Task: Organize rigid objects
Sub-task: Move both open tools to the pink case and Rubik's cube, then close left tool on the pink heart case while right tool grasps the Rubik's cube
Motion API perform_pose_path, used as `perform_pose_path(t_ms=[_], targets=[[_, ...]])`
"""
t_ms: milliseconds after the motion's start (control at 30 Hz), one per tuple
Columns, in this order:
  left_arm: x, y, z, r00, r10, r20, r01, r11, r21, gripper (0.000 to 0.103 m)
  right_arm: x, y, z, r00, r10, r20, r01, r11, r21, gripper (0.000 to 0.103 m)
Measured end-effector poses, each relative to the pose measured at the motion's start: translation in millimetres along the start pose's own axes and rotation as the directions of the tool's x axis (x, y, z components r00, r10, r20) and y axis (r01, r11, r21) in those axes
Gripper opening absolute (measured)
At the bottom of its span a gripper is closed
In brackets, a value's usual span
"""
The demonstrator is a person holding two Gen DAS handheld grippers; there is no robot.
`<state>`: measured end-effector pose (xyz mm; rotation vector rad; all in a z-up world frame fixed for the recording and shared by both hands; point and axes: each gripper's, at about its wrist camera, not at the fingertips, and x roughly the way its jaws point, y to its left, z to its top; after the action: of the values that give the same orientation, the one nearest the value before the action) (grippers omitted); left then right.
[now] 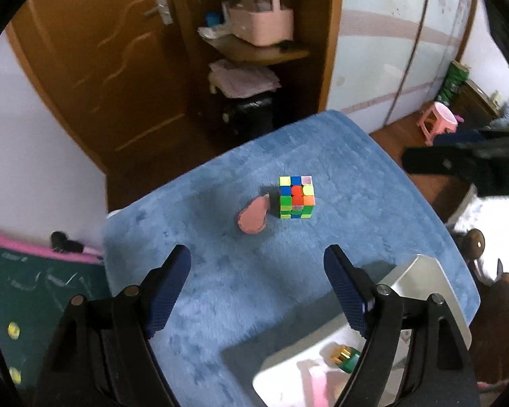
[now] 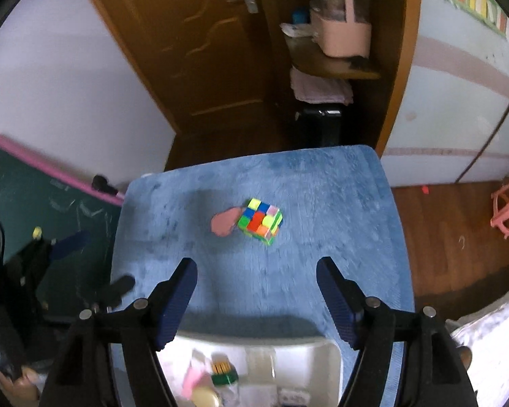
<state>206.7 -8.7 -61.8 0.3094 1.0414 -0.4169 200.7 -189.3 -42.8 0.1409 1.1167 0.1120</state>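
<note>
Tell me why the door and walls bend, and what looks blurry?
Both views are fisheye, so the door and walls curve toward dark corners. Left wrist: the white bin smears, the cube stays crisp. Right wrist: the cube is slightly soft, the bin's contents blurred.

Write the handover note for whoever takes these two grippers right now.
Left gripper: jaws open, nothing between them.
Right gripper: jaws open, nothing between them.
Both hover above the blue mat.
Done: several small items, blurred, already lie in the white bin at the mat's near edge.
Left: the puzzle cube and the pink flat piece beside it, mid-mat. Whether the two touch, I cannot tell.
</note>
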Motion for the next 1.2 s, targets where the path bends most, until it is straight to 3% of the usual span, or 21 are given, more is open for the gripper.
perform_pose_path(t_ms=[67,100,267,633,933,1100,1200], targets=[[21,4,5,1.000,-0.007,-0.008,0.008,0.999,0.034,0.098,22,0,14,1.000,-0.007,-0.028,0.008,0.999,0.036,0.074],[26,5,7,1.000,-0.005,-0.010,0.006,0.999,0.051,0.099,36,-1,22,0.999,-0.012,-0.048,0.015,0.998,0.059,0.074],[75,10,11,0.999,-0.032,-0.040,0.037,0.989,0.142,0.099,99,-4,41,0.991,-0.012,-0.136,0.030,0.991,0.133,0.074],[155,27,10,0.989,-0.091,-0.121,0.108,0.983,0.149,0.099,219,-2,48,0.960,0.011,-0.280,0.065,0.964,0.259,0.074],[184,33,8,0.980,-0.124,-0.156,0.141,0.984,0.104,0.099,267,-4,38,0.932,-0.051,-0.359,0.154,0.952,0.263,0.074],[199,29,13,0.974,-0.147,-0.174,0.165,0.981,0.098,0.099,270,-11,34,0.936,0.018,-0.351,0.097,0.947,0.306,0.064],[210,23,17,0.969,-0.150,-0.196,0.172,0.980,0.099,0.099,264,-9,34,0.939,-0.038,-0.343,0.134,0.956,0.261,0.062]])
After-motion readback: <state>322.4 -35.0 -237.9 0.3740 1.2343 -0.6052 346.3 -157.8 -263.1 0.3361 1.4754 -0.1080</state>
